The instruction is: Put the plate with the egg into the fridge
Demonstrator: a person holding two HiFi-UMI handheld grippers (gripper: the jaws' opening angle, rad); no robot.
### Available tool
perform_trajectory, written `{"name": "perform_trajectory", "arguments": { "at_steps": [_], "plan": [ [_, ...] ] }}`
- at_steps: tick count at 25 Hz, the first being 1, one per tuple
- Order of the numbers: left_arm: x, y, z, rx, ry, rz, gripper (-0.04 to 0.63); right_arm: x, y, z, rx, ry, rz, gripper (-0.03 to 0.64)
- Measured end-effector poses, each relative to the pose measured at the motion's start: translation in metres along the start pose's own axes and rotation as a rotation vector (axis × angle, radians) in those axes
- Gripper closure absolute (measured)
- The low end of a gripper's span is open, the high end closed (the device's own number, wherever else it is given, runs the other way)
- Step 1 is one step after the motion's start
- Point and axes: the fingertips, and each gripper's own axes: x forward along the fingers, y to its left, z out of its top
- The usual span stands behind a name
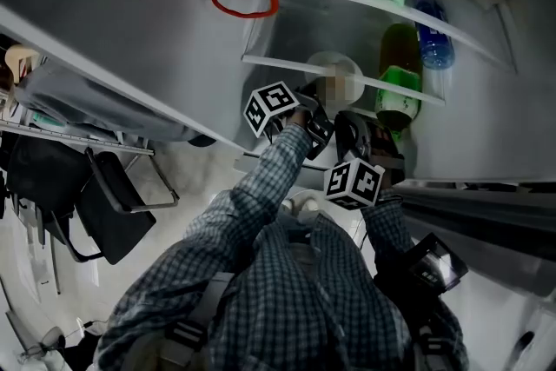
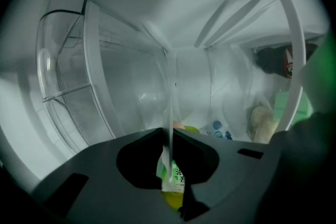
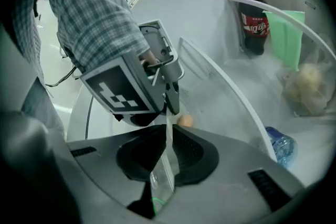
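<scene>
You had the left gripper (image 2: 169,136) and right gripper (image 3: 167,155) each pinching the plate's (image 3: 168,128) rim, so 1 uneven tilt could've rolled the egg (image 3: 185,120) off.

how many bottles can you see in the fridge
3. A cola bottle stands on the upper shelf beside a green bag; a blue water bottle and a green bottle stand together on the shelf below. Others may be hidden.

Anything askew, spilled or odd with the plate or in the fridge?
Nothing stands out. The left gripper and right gripper both clamp the clear plate by its rim, the egg on it looks whole, and the cola bottle stands upright.
</scene>
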Motion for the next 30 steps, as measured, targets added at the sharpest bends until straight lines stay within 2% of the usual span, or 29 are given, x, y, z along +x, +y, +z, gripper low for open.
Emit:
{"name": "perform_trajectory", "arguments": {
  "at_steps": [2, 7, 18, 27, 30],
  "plan": [
    [0.0, 0.0, 0.0, 0.003, 0.002, 0.002, 0.568, 0.006, 0.002, -0.007, -0.015, 0.031, 0.007, 0.577],
    [0.001, 0.0, -0.001, 0.01, 0.005, 0.006, 0.568, 0.015, 0.002, -0.017, -0.056, 0.078, 0.012, 0.565],
    [0.002, 0.0, -0.002, 0.004, 0.008, 0.008, 0.568, 0.035, -0.002, -0.017, -0.185, 0.094, -0.019, 0.566],
    [0.001, 0.0, -0.004, -0.009, 0.016, 0.0, 0.568, 0.044, -0.002, -0.026, -0.209, 0.131, -0.031, 0.569],
    [0.002, -0.001, -0.004, -0.008, 0.025, -0.003, 0.568, 0.045, -0.003, -0.026, -0.211, 0.144, -0.032, 0.592]
  ]
}}
